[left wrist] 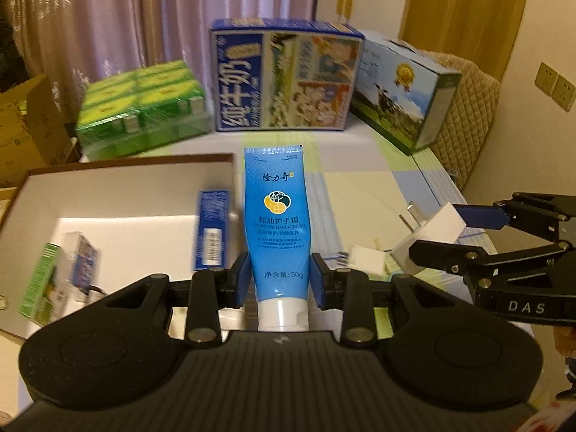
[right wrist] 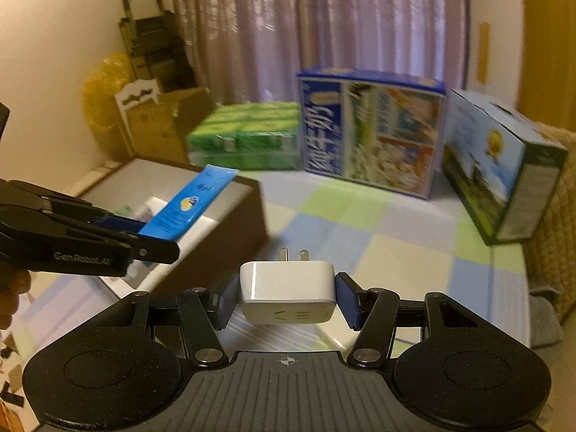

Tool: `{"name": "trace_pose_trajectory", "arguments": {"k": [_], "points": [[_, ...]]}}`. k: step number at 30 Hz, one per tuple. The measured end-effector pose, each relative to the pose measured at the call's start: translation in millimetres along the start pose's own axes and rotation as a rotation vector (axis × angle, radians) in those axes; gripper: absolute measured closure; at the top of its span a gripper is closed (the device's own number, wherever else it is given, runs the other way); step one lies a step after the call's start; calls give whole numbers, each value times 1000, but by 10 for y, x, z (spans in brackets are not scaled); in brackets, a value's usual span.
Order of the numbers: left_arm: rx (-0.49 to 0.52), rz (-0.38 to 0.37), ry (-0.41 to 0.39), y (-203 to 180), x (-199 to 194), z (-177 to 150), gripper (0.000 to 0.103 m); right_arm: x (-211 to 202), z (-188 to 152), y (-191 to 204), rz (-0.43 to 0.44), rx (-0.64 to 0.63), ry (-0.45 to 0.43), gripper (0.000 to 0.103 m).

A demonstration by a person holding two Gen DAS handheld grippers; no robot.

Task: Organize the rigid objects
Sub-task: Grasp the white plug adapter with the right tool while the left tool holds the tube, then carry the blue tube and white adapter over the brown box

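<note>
My left gripper (left wrist: 280, 278) is shut on a blue hand cream tube (left wrist: 276, 223), held cap-down beside the right wall of an open brown box with a white inside (left wrist: 126, 194). The box holds a blue carton (left wrist: 211, 229) and a green and blue carton (left wrist: 59, 280). My right gripper (right wrist: 287, 297) is shut on a white plug adapter (right wrist: 287, 294), prongs forward, held above the checked tablecloth. In the right wrist view the left gripper (right wrist: 144, 232) holds the tube (right wrist: 187, 205) over the box (right wrist: 230, 223). In the left wrist view the right gripper (left wrist: 446, 230) holds the adapter (left wrist: 428, 241).
A blue milk carton box (left wrist: 284, 79), a green pack of drink cartons (left wrist: 144, 108) and a landscape-printed box (left wrist: 403, 97) stand along the table's far edge. A small white item (left wrist: 365, 259) lies on the cloth. Cardboard boxes (right wrist: 162, 122) stand at the left.
</note>
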State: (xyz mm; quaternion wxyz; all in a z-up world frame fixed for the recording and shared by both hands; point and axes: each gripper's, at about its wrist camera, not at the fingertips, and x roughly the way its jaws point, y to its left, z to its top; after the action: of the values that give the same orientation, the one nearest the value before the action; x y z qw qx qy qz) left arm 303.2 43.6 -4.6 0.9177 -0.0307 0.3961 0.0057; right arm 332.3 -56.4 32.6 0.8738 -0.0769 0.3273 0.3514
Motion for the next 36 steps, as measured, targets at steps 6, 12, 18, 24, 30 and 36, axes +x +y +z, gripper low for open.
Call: {"name": "trace_pose_trajectory", "arguments": {"k": [6,12,18,24,30,36], "points": [[-13,44,-26,475,-201,29,74,165,248,483,66,-23,-34,49],[-37,82,-12,991,-213,45,74,483,425,886,107,-35,-28,49],[-48,88,34,1396,-44,58,74,924,518,1165,112,-46,18,49],[-53,81,85,1677,218,99,74,1361,596,1243,87,-61,75,49],[-56,66,139,1862,546,155,74,1703,648,1240,53,-69,126,49],[-54,56,183,1989,829,221,74,1945,707,1222,35,-82,160,49]]}}
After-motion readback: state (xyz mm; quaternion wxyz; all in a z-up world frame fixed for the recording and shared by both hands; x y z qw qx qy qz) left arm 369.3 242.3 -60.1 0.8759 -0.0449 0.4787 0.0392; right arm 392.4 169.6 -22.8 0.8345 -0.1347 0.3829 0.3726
